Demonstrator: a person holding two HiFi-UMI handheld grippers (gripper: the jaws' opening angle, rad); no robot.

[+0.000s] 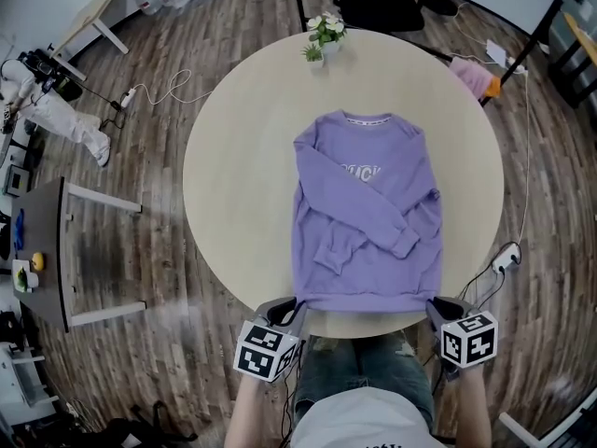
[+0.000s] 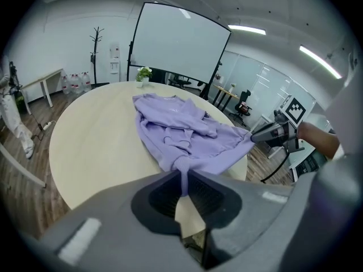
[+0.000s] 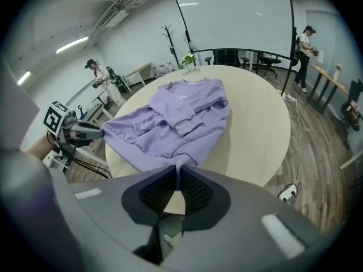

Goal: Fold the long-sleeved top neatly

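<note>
Round pale table (image 1: pixel 238 180) bears soft purple top (image 1: pixel 366 250).

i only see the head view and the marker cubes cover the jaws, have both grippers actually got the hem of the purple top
Observer: The left gripper has: its own view shows its jaws closed on a pinch of the purple top at the hem.
Operator: and the right one
Observer: Same there. The right gripper has its jaws shut on a bunch of hem at the other corner.
Operator: anyone close to the table
Observer: Not close. The right gripper view shows a person standing at a desk well beyond the far side of the table.
</note>
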